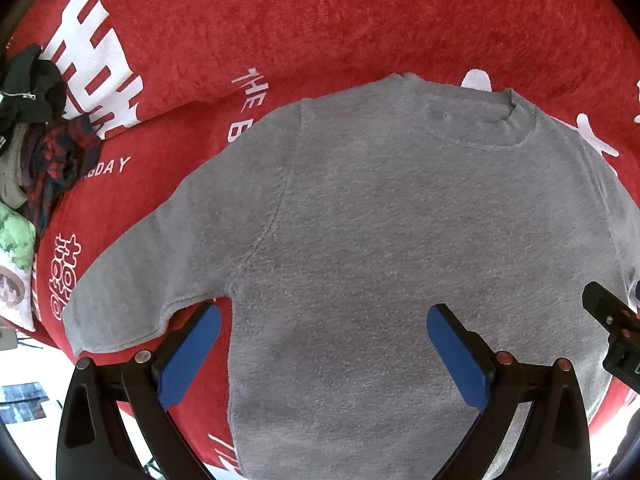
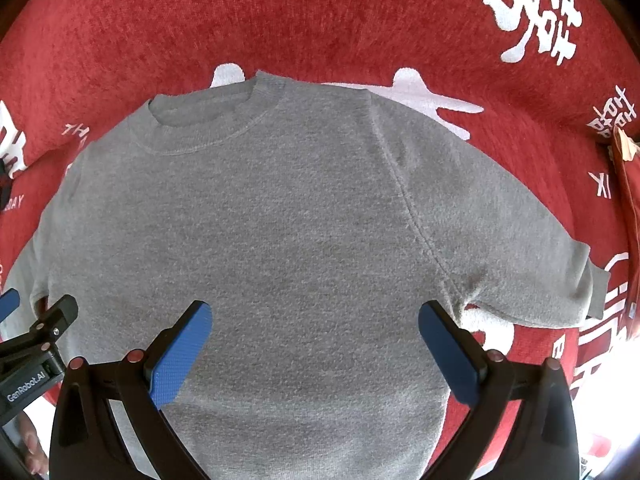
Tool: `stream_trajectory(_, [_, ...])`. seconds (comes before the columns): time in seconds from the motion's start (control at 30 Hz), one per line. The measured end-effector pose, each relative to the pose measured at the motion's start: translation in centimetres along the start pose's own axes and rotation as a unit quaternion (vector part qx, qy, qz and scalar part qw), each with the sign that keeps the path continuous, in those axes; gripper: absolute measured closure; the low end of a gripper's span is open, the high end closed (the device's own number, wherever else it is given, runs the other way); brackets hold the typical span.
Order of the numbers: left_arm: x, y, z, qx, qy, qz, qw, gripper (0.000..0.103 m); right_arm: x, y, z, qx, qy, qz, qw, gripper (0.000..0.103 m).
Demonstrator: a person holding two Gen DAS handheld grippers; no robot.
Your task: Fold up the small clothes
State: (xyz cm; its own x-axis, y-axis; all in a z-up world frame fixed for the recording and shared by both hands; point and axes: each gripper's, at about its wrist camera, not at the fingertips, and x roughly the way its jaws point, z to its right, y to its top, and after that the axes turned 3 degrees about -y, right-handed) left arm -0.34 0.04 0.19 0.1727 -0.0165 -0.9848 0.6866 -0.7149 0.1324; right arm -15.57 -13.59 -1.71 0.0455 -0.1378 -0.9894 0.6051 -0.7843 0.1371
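On the red plush blanket under your work, white print reads "THE B" beside the sweater's shoulder and "GDAY" near the plaid cloth; large white Chinese characters are too cut off to read. In the right wrist view, "XI" shows at the right, and your left tool bears "GenRobot.AI".

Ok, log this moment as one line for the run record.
stage: pre-fold | grey sweater flat on red blanket, sleeves spread | left gripper open, empty | right gripper open, empty | both above sweater
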Motion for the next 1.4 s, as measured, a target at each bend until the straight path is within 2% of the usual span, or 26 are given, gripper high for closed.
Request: stream_trajectory(1.4, [-0.1,-1.0,-1.1,-0.014,0.003,0.003,0.9999,0.0,-0.4,-0.4,-0.1,-0.01,0.008,-0.003,1.0,0.0])
